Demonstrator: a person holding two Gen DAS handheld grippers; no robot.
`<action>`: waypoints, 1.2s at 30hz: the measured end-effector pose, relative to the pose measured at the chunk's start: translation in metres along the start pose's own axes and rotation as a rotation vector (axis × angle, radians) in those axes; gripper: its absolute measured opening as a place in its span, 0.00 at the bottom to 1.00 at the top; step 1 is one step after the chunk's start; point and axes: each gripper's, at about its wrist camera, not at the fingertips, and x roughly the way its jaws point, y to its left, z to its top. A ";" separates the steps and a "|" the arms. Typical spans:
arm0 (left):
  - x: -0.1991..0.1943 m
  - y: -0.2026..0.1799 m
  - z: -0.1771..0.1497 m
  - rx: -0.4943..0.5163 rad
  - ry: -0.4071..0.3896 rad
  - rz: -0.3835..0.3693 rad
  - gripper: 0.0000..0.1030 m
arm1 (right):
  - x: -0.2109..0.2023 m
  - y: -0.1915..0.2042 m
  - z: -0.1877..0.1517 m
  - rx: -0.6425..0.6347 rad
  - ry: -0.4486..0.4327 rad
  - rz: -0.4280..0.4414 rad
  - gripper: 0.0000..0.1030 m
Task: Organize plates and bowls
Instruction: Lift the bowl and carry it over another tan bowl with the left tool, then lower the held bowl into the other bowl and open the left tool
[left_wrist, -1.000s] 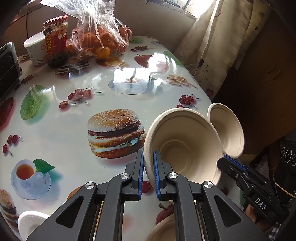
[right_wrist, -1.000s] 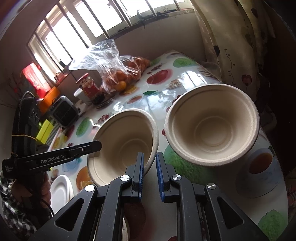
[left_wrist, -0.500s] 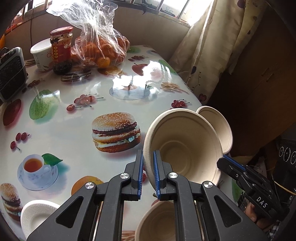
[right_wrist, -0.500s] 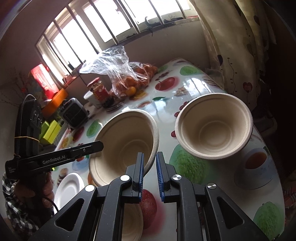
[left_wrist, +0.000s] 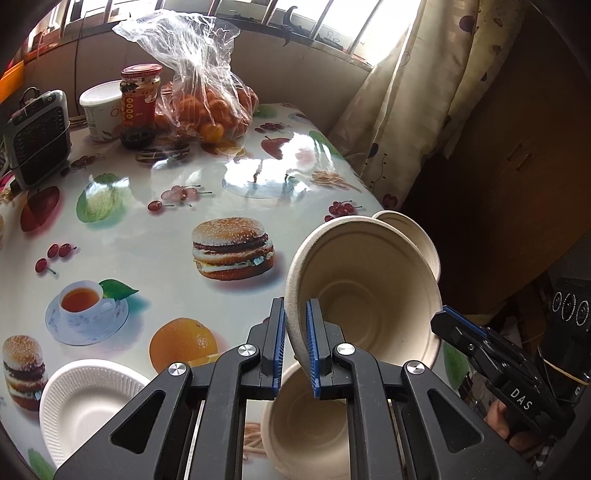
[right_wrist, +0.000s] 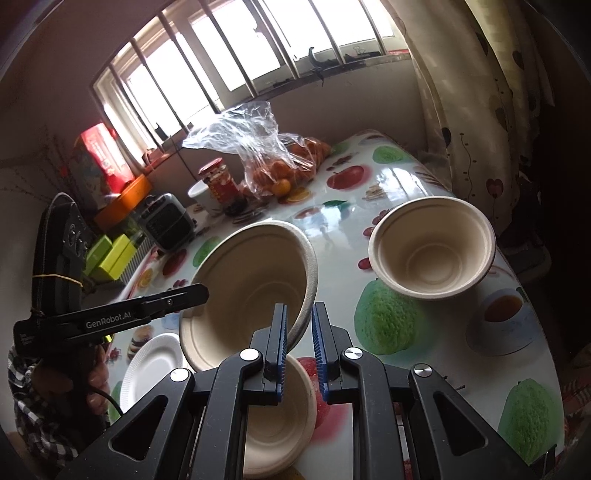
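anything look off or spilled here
Nothing looks spilled or damaged, and every bowl in view is empty. The one thing askew is the held bowl. It is tipped steeply on edge in the air, its rim pinched on opposite sides by the left gripper and the right gripper, above an upright bowl.
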 end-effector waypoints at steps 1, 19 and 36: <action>-0.002 0.000 -0.002 0.000 0.001 -0.002 0.11 | -0.002 0.000 -0.001 0.003 -0.001 0.003 0.14; -0.022 0.004 -0.033 -0.007 -0.004 -0.023 0.11 | -0.023 0.016 -0.030 0.006 -0.002 0.011 0.14; -0.024 0.011 -0.058 -0.022 0.028 -0.017 0.11 | -0.021 0.018 -0.056 0.035 0.036 0.016 0.14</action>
